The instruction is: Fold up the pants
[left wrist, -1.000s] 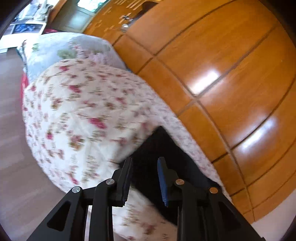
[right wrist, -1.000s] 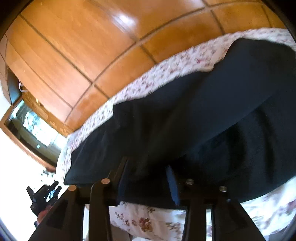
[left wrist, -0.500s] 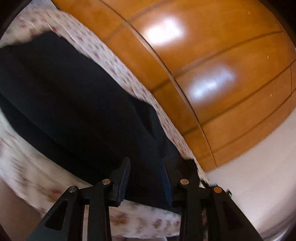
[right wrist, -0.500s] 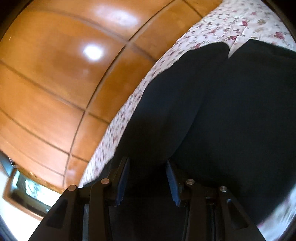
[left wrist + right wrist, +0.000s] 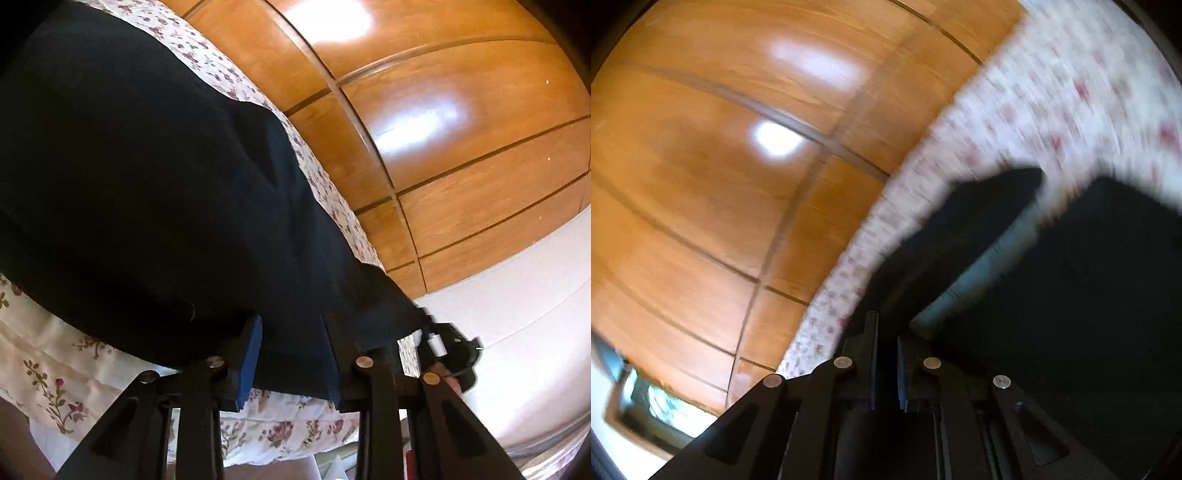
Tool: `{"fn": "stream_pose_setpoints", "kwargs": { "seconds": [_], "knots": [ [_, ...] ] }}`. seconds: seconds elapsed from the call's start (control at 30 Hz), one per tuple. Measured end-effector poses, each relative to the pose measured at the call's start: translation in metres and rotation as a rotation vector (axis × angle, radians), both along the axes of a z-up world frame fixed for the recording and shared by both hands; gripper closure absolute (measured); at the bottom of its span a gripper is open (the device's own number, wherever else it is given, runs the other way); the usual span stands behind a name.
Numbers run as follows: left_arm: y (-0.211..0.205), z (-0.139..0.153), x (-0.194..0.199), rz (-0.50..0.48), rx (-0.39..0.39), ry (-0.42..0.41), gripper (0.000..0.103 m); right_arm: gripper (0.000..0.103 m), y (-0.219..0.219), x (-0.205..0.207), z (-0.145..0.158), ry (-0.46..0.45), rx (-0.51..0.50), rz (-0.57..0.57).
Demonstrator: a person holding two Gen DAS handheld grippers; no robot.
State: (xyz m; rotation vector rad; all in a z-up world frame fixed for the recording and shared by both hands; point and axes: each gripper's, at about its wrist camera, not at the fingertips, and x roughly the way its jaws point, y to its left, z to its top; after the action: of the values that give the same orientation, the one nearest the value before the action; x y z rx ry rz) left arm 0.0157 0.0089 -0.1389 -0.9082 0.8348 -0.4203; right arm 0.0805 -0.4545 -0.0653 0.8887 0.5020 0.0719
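The right hand-held gripper is now pinching its fingers narrow on the near edge of the black, matte woven-fabric pants, where half a second ago they were standing wide. The left hand-held gripper is still gaping wide, the hem of the pants lying between its blue pads, ungripped. So one corner is likely secured for the fold. Beyond, the dark cloth is spreading over the floral quilted bed, with the glossy wooden wardrobe farthest.
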Motion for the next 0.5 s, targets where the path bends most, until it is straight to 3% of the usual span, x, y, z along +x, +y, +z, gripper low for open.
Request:
{"fn": "stream_pose_setpoints", "kwargs": {
  "seconds": [0.1, 0.2, 0.27, 0.33, 0.5],
  "knots": [
    [-0.002, 0.001, -0.007, -0.038, -0.033, 0.004, 0.073, 0.095, 0.007, -0.027, 0.029, -0.050, -0.089, 0.024],
    [-0.008, 0.002, -0.021, -0.075, -0.034, -0.008, 0.073, 0.095, 0.004, -0.053, 0.030, -0.032, -0.097, 0.010],
    [-0.013, 0.000, -0.025, -0.092, -0.043, -0.001, 0.072, 0.095, 0.000, -0.068, 0.014, 0.024, -0.093, -0.006],
    [-0.014, -0.004, -0.027, -0.086, -0.060, 0.018, 0.065, 0.095, -0.005, -0.073, -0.008, 0.091, -0.085, -0.015],
    [-0.005, -0.003, -0.027, -0.013, -0.107, 0.027, 0.057, 0.091, -0.014, -0.080, -0.048, 0.178, 0.008, -0.005]
  ]
}}
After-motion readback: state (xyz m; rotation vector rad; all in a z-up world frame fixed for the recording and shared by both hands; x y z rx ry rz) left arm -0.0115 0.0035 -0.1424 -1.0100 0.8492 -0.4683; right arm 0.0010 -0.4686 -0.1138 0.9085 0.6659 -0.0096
